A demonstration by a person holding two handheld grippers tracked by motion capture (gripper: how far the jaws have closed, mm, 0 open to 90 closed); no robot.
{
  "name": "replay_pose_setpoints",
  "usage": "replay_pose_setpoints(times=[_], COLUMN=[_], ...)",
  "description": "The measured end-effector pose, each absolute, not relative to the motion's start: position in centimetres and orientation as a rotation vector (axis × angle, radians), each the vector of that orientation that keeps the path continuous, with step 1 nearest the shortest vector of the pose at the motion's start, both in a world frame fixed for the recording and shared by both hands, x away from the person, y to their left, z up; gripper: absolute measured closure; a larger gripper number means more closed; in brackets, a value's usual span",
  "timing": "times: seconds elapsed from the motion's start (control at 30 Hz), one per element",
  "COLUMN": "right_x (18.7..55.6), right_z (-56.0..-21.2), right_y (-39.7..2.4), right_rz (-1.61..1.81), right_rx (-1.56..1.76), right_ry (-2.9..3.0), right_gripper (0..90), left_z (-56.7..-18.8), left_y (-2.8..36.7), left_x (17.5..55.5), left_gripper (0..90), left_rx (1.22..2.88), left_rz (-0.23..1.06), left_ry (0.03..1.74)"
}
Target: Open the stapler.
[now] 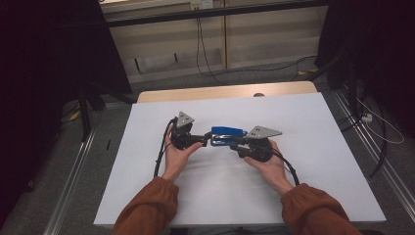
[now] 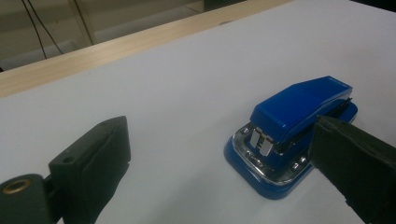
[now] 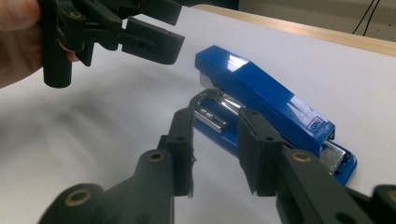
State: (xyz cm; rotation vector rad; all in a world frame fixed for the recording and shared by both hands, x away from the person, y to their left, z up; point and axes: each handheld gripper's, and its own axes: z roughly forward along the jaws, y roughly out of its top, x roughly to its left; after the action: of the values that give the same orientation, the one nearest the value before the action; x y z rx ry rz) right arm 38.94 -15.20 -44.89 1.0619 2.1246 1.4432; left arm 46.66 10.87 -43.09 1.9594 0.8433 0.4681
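Note:
A blue stapler [image 1: 227, 131] lies flat on the white table [image 1: 303, 171], near its middle. My left gripper [image 1: 208, 140] comes at its left end and is open, jaws spread wide; in the left gripper view the stapler [image 2: 299, 112] sits just beside the right-hand jaw, and I cannot tell whether they touch. My right gripper [image 1: 231, 142] reaches in from the right, along the stapler's near side. In the right gripper view its jaws [image 3: 215, 116] stand narrow, open, with the chrome front of the stapler [image 3: 266, 98] just beyond the tips and bare table showing in the gap. The left gripper [image 3: 159, 23] hangs beyond it.
A wooden strip [image 1: 225, 91] runs along the table's far edge. Behind it, cables [image 1: 200, 44] hang against a pale wall. Dark stands [image 1: 85, 103] flank the table on both sides. A person's orange sleeves [image 1: 147, 208] enter from the bottom.

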Motion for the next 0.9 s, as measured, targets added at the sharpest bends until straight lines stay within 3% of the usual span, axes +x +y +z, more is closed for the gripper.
replay_pose_setpoints(times=[0.1, 0.13, 0.17, 0.2, 0.3, 0.33, 0.43, 0.47, 0.57, 0.73, 0.9], right_x=[38.9, 38.8, 38.8, 38.7, 38.6, 38.6, 38.7, 38.7, 38.8, 39.0, 39.9], right_z=[-45.0, -45.0, -45.0, -44.8, -44.7, -44.7, -44.8, -44.8, -44.8, -44.4, -44.9], right_y=[-15.1, -15.0, -15.0, -14.9, -14.8, -14.8, -14.7, -14.8, -14.7, -14.6, -14.5], right_rz=[1.442, 1.440, 1.440, 1.459, 1.458, 1.456, 1.459, 1.458, 1.497, 1.462, 1.427], right_rx=[1.061, 1.043, 1.043, 1.012, 0.988, 0.983, 0.991, 0.996, 1.025, 1.011, 1.031], right_ry=[2.142, 2.141, 2.141, 2.134, 2.135, 2.143, 2.155, 2.159, 2.161, 2.171, 2.204], right_gripper=[77.9, 86.0, 86.0, 90.0, 90.0, 90.0, 90.0, 90.0, 90.0, 90.0, 90.0], left_z=[-43.0, -43.0, -42.8, -42.8, -42.7, -42.8, -42.9, -43.0, -43.2, -43.5, -43.8], left_y=[11.0, 11.1, 11.2, 11.2, 11.2, 11.1, 11.0, 10.8, 10.6, 10.3, 10.3], left_x=[46.7, 46.6, 46.6, 46.5, 46.4, 46.3, 46.3, 46.3, 46.2, 46.3, 46.4], left_gripper=[6.2, 9.8, 9.8, 16.5, 20.1, 28.8, 41.2, 41.2, 58.2, 71.2, 90.0], left_rx=[1.965, 1.957, 1.958, 1.951, 1.959, 1.984, 1.990, 1.998, 2.017, 2.027, 2.043], left_rz=[0.473, 0.476, 0.469, 0.457, 0.446, 0.476, 0.454, 0.457, 0.447, 0.447, 0.438], left_ry=[0.850, 0.857, 0.854, 0.853, 0.849, 0.849, 0.850, 0.840, 0.812, 0.793, 0.777])
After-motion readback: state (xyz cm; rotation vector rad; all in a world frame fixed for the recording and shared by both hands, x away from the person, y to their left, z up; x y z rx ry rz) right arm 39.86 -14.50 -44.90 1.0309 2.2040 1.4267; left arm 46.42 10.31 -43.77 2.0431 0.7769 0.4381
